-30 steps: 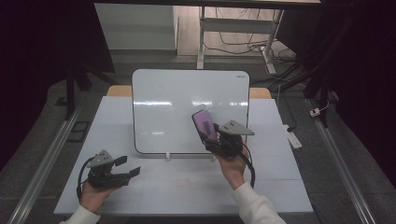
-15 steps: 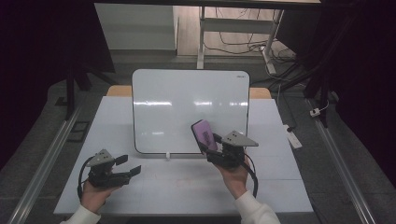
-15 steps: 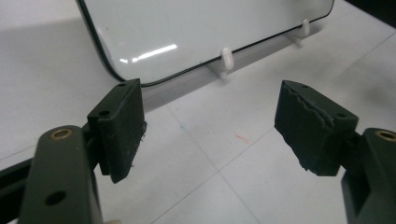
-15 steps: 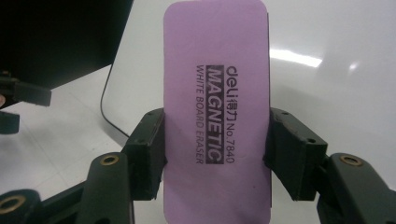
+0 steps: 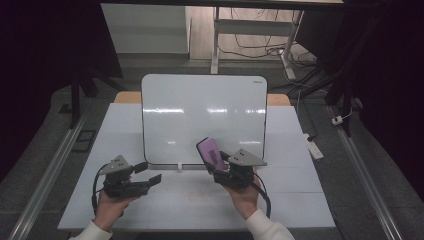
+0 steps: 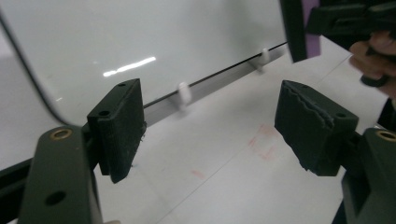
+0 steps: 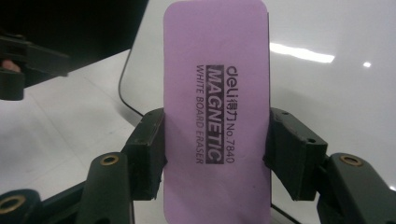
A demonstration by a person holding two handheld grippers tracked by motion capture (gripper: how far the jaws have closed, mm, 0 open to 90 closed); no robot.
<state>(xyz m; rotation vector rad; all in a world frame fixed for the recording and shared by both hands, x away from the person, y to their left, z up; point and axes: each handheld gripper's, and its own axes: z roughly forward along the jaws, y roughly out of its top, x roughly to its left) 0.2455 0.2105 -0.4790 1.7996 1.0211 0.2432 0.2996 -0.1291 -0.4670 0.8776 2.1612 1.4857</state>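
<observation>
Seen from the high view: a whiteboard (image 5: pixel 203 117) lying flat on a white table (image 5: pixel 190 200), with both hands just in front of its near edge. Right gripper (image 5: pixel 216 162) closed on a purple eraser (image 5: pixel 210 152), held tilted up over the near right part of the whiteboard. Left gripper (image 5: pixel 148 172) near the whiteboard's near left corner, jaws apart and holding nothing. Left hand (image 5: pixel 111 205) and right hand (image 5: pixel 243 192) come in from the bottom, sleeves cut off by the frame.

Given by the right gripper view and not by the high one: black print on the eraser (image 7: pixel 217 107), "deli No.7840", "MAGNETIC", "WHITE BOARD ERASER". Both jaws press its long sides near the middle; its lower end is cut off at the bottom. Behind it the whiteboard (image 7: pixel 327 79) with its rounded corner.

Given by the left gripper view: wide gap between the pads (image 6: pixel 122 126), faint red marks (image 6: pixel 261 144) on the table (image 6: pixel 233 186) in front of the whiteboard (image 6: pixel 140 42), and small white clips (image 6: pixel 183 93) on its near edge. At top right a strip of the eraser (image 6: pixel 310 23), mostly hidden by the right gripper and cut off by the frame. Whether the eraser touches the whiteboard cannot be told.
</observation>
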